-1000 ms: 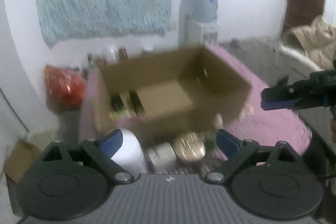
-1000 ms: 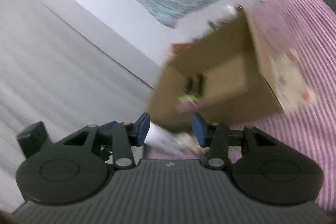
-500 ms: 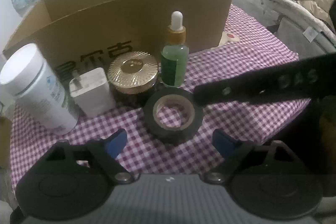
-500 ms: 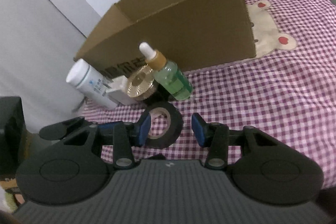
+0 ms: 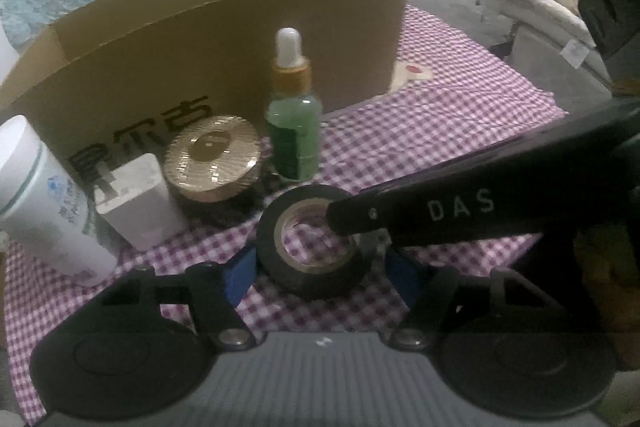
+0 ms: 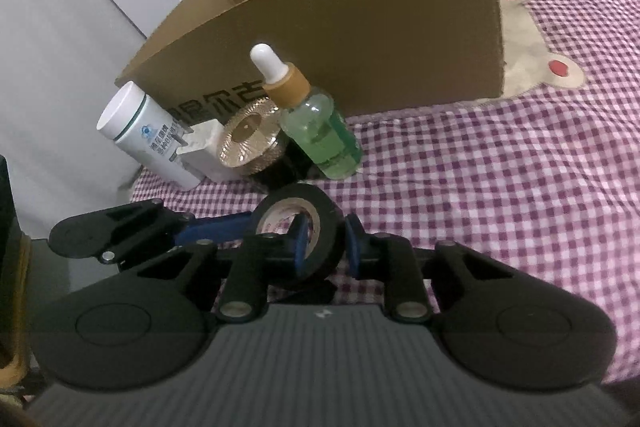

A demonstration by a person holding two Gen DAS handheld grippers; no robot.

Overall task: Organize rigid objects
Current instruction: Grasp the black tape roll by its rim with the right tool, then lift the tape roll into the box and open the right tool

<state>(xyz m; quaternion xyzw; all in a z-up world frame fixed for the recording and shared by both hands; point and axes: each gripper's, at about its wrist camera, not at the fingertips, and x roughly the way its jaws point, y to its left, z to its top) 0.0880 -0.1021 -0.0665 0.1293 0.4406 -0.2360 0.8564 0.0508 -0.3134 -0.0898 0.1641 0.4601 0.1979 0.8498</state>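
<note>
Right gripper (image 6: 325, 242) clamped on black tape roll's (image 6: 301, 231) wall; left gripper (image 5: 322, 269) closing round it. Next: lift into far cardboard box (image 6: 360, 11).

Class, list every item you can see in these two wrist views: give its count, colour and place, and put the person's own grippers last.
cardboard box: one, brown, open, behind the row.
white bottle: one, leftmost.
charger plug: one, white, beside the bottle.
gold-lidded jar: one, mid-row.
dropper bottle: one, green, upright, right end.
tape roll: one, black, in front of the row.
checked cloth: one, purple-white, underneath.
left gripper: jaws closing, either side of the tape.
right gripper: shut on the tape's wall, one finger through its hole.
</note>
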